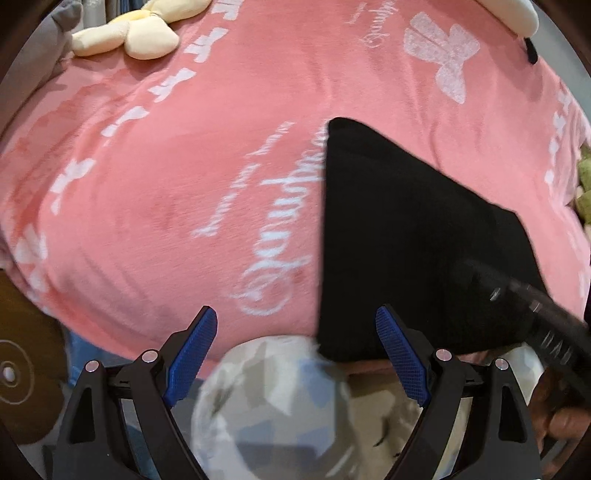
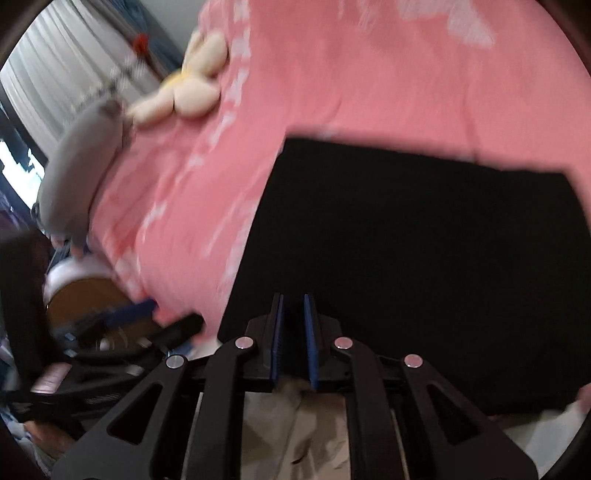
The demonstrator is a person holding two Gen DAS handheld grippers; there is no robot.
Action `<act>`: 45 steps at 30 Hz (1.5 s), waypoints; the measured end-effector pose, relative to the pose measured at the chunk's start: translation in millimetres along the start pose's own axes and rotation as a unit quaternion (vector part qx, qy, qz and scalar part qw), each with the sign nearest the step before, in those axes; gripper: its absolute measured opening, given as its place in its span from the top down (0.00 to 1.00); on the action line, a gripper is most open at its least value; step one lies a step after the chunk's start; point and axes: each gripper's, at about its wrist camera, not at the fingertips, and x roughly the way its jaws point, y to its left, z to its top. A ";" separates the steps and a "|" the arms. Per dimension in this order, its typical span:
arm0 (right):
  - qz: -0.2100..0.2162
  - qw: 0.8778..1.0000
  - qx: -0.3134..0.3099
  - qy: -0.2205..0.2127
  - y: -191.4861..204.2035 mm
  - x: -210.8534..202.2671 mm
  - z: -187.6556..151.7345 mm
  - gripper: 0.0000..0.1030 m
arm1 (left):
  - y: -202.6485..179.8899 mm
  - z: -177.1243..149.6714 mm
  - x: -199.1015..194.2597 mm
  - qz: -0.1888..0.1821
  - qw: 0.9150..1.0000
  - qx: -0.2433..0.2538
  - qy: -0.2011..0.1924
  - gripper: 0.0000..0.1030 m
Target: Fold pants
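The black pants [image 1: 399, 229] lie folded into a flat panel on the pink blanket [image 1: 184, 166], their near edge at the bed's front. My left gripper [image 1: 295, 310] stands open, with only blanket and a patterned trouser knee [image 1: 273, 398] between its blue pads; the pants' left edge is beside its right pad. In the right wrist view my right gripper [image 2: 293, 297] hovers over the near edge of the pants [image 2: 424, 240]. Its pads are all but shut, a thin slit apart, and I see no cloth pinched between them. This view is motion-blurred.
A cream plush flower [image 1: 140, 33] lies at the far left of the bed, also seen as a blurred plush flower [image 2: 192, 92]. A grey cushion [image 2: 81, 158] sits at the bed's left edge above a wooden stool [image 2: 85, 299]. A green toy [image 1: 583, 184] lies at the right.
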 end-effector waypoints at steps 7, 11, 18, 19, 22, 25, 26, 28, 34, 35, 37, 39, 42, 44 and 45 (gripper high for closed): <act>0.001 1.000 0.002 -0.008 7.3 -8.0 3.3 0.89 | 27.8 -16.5 -12.1 0.047 0.999 -0.020 0.008 0.17; -0.010 0.999 0.020 0.038 -9.3 11.6 -11.7 0.94 | 28.9 -19.3 -16.1 0.042 0.999 -0.029 0.010 0.17; -0.116 0.987 0.046 -0.099 -47.4 -102.0 -30.3 0.87 | 6.0 -19.6 -24.5 0.007 1.000 -0.007 0.002 0.17; -0.148 0.981 0.060 -0.106 -61.8 -115.3 -33.5 0.87 | 1.2 -19.2 -23.2 0.005 1.000 -0.001 0.003 0.17; -0.192 0.970 0.098 -0.114 -99.5 -136.1 -41.6 0.83 | -20.0 -19.1 -18.1 -0.008 1.000 0.012 0.008 0.17; -0.183 0.970 0.124 -0.103 -121.0 -128.7 -45.6 0.56 | -40.0 -19.9 -16.3 -0.023 0.999 0.024 0.009 0.17; -0.173 0.971 0.134 -0.099 -128.2 -122.2 -46.8 0.56 | -49.1 -20.2 -15.7 -0.031 0.999 0.032 0.011 0.17; -0.146 0.973 0.148 -0.097 -135.1 -114.4 -46.5 0.67 | -63.9 -20.6 -15.4 -0.043 0.998 0.048 0.013 0.17; -0.114 0.977 0.122 -0.133 -113.2 -140.8 -44.9 0.91 | -78.2 -20.1 -11.2 -0.033 0.997 0.062 0.019 0.17; -0.115 0.977 0.111 -0.140 -107.0 -148.4 -47.3 0.91 | -77.1 -20.3 -11.1 -0.031 0.997 0.062 0.019 0.17; -0.132 0.979 0.087 -0.132 -98.9 -147.9 -50.8 0.90 | -76.2 -20.5 -9.6 -0.025 0.998 0.060 0.019 0.17; -0.159 0.980 0.082 -0.083 -113.4 -118.2 -59.7 0.88 | -76.3 -20.1 -1.7 -0.020 0.998 0.052 0.026 0.17; -0.138 0.978 0.126 -0.091 -124.6 -116.3 -69.1 0.87 | -78.6 -18.1 7.1 -0.026 0.998 0.042 0.043 0.17; -0.129 0.975 0.121 -0.132 -114.4 -134.7 -60.2 0.87 | -79.7 -17.4 5.0 -0.026 0.998 0.049 0.038 0.17; -0.129 0.975 0.110 -0.146 -108.9 -142.9 -50.0 0.87 | -79.4 -17.1 3.8 -0.020 0.998 0.055 0.032 0.17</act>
